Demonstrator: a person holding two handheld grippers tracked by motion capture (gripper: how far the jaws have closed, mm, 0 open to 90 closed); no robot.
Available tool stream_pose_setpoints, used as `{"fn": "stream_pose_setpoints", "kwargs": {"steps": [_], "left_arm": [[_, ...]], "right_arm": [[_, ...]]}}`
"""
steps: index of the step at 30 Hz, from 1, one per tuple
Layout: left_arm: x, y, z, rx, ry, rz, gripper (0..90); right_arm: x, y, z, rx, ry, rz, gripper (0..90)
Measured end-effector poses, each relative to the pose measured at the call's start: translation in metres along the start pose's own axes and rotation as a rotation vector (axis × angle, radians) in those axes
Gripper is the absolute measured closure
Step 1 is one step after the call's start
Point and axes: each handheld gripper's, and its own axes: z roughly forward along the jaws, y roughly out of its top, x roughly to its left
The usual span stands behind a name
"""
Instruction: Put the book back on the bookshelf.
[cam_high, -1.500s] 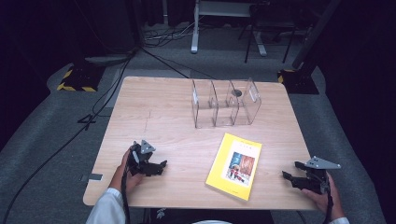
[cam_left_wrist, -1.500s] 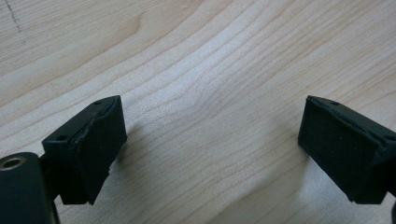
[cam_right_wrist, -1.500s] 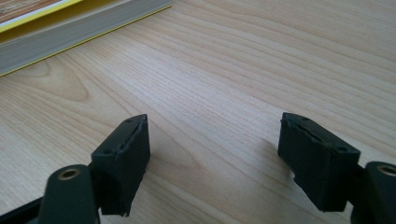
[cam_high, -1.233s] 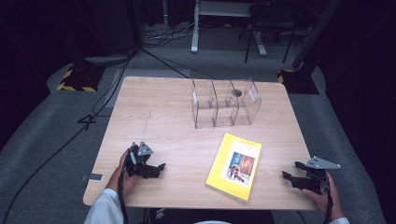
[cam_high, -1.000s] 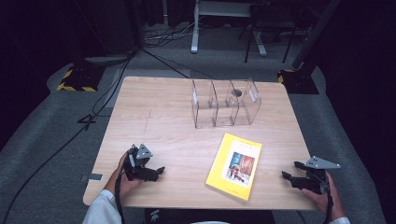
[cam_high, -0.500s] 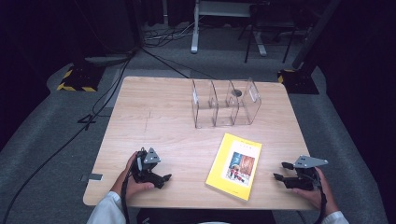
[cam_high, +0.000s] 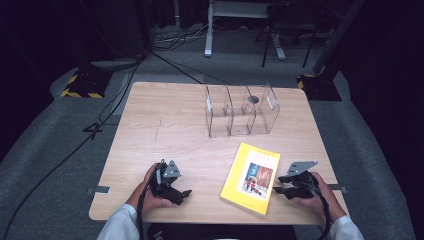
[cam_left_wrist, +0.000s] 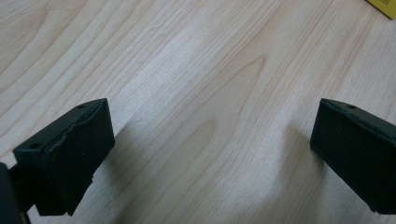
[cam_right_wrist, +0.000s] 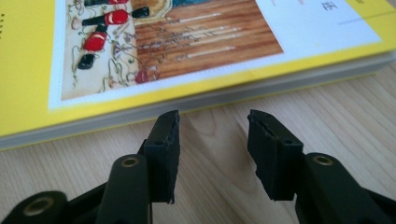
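Observation:
A yellow book lies flat on the wooden table, front right, cover picture up. My right gripper sits just right of the book's edge, low over the table. In the right gripper view its jaws stand a little apart, open, with the book's page edge right ahead and nothing between them. My left gripper rests near the table's front left, pointing toward the book. Its jaws in the left gripper view are wide open over bare wood, and a corner of the book shows at the top right.
A clear plastic organiser with three upright compartments stands behind the book at the table's back centre-right. Cables run over the grey floor to the left. A black stand base sits off the table's back right corner.
Both grippers have moved inward. The left one slid right along the front edge and turned toward the book. The right one moved left up to the book's right edge.

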Motion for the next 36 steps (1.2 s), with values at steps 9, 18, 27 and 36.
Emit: {"fn": "stream_pose_setpoints", "kwargs": {"steps": [9, 18, 27, 36], "left_arm": [[-0.010, 0.010, 0.009, -0.003, -0.031, 0.036, 0.3], [-0.028, 0.024, 0.022, -0.008, -0.076, 0.083, 0.6], [-0.036, 0.030, 0.028, -0.006, -0.102, 0.110, 0.6], [-0.036, 0.030, 0.028, -0.006, -0.102, 0.111, 0.7]], "right_arm": [[0.001, 0.013, 0.002, 0.076, 0.032, -0.039, 64.3], [0.002, 0.017, 0.004, -0.003, 0.053, -0.034, 62.3], [0.005, 0.021, -0.007, -0.126, 0.045, -0.018, 60.3], [0.013, 0.018, 0.003, 0.044, 0.052, -0.056, 54.2]]}}
